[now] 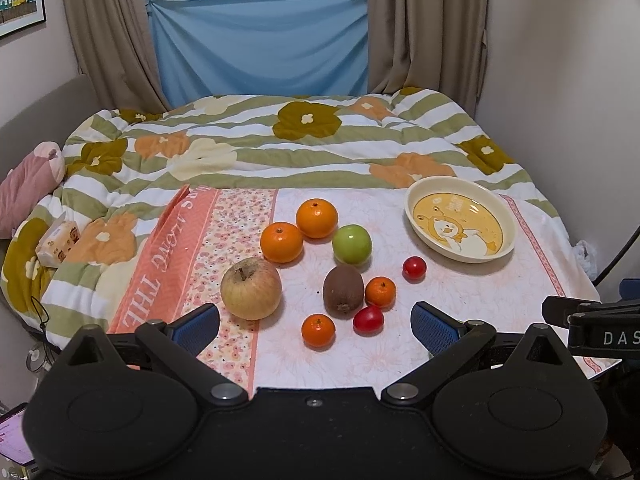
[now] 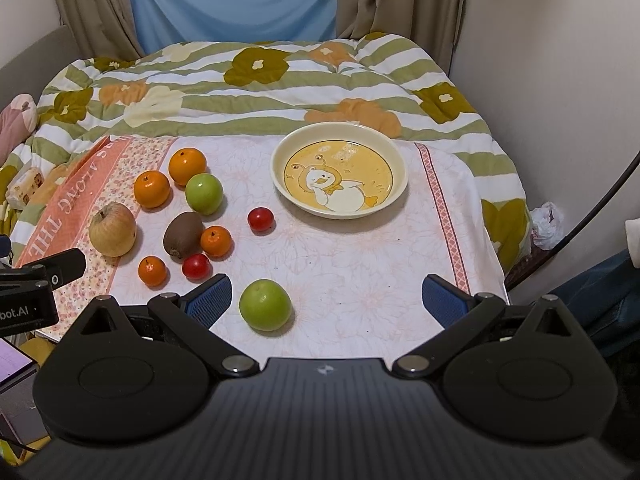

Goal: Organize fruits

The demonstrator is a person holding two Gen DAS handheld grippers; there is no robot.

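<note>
Fruits lie clustered on your counter (image 2: 360, 248) left of the empty duck plate (image 2: 340, 168); the kiwi (image 2: 183, 234) rests long axis tilted, pointing away from you. One green apple (image 2: 265, 305) sits apart, between your right claw's (image 2: 327, 300) spread fingers. Your left claw (image 1: 316, 326) is also released.

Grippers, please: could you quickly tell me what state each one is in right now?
Left gripper: open, holding nothing.
Right gripper: open, holding nothing.
</note>
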